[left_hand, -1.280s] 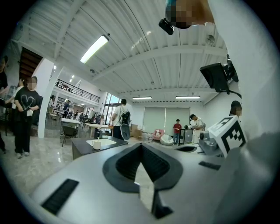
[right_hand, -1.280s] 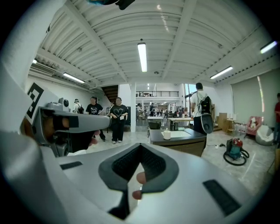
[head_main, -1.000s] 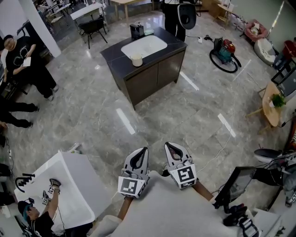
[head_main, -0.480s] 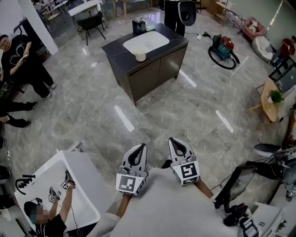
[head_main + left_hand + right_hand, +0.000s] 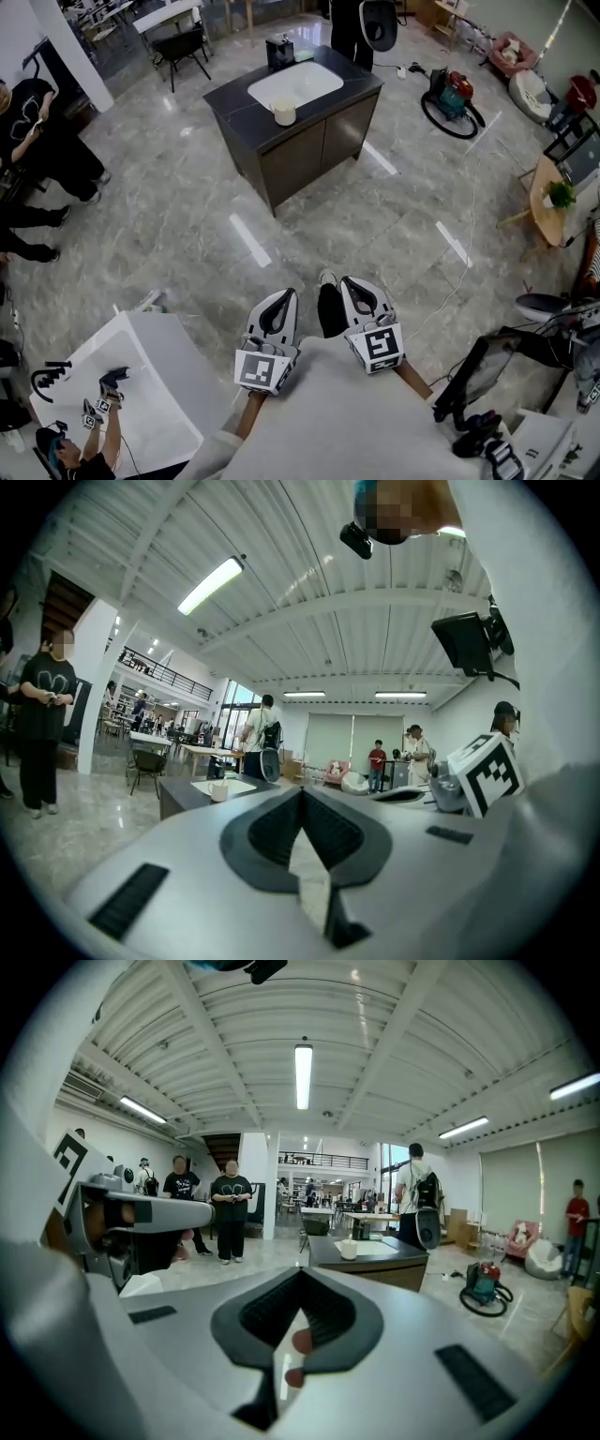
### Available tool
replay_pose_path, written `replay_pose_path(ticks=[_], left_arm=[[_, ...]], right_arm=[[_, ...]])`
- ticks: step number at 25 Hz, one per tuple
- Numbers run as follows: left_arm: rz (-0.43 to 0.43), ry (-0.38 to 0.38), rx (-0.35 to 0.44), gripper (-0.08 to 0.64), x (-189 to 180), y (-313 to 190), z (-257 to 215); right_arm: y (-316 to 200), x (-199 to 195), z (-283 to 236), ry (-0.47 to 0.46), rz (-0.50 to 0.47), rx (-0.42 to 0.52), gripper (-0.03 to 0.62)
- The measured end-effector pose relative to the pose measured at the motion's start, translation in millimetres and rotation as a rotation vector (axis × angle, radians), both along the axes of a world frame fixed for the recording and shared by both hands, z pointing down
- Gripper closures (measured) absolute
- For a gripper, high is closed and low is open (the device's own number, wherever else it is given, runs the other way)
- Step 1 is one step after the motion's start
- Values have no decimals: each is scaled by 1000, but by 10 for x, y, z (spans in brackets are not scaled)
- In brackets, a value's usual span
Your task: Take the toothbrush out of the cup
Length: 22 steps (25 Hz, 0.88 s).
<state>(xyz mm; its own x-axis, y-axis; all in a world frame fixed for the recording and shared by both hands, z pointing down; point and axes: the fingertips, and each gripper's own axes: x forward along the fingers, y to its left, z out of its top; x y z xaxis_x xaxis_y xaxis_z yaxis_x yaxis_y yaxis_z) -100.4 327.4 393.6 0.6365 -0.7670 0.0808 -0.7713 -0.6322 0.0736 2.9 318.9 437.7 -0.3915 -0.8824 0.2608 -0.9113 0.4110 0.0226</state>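
Grey marble-patterned floor [image 5: 187, 216] of open hall, seen from steeply above. Far across it: dark cabinet table [image 5: 234, 117] with white inset top [image 5: 292, 86]. Cream round cup [image 5: 283, 112] upright at near edge of that inset; toothbrush too small to make out at this range. Black box [image 5: 277, 49] at far end of same table.

Left hand-held gripper [image 5: 284, 305], white with black-and-white marker cube: low in head view, pointed toward dark cabinet table, closed tip to tip, nothing held. Right hand-held gripper [image 5: 352, 284], same build: just beside left one, likewise closed and empty. Both well apart from cream round cup.

Dark shoe [image 5: 329, 309] between the two. Red-and-teal vacuum cleaner [image 5: 457, 101] on floor, right of dark cabinet table. White table [image 5: 159, 375] at lower left, with person [image 5: 80, 450] reaching over it.
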Motion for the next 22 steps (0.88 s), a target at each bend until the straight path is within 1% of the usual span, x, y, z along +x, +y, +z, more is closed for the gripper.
replay_pose_path(ticks=[5, 13, 22], left_arm=[[-1, 4, 6, 557, -2, -232, 65], [-21, -10, -31, 557, -2, -682, 200], [-22, -9, -59, 557, 221, -1478, 274]], right_arm=[[-229, -20, 72, -11, -10, -3, 589], [-683, -38, 203, -19, -35, -30, 589], [-1510, 127, 241, -16, -63, -43, 589]])
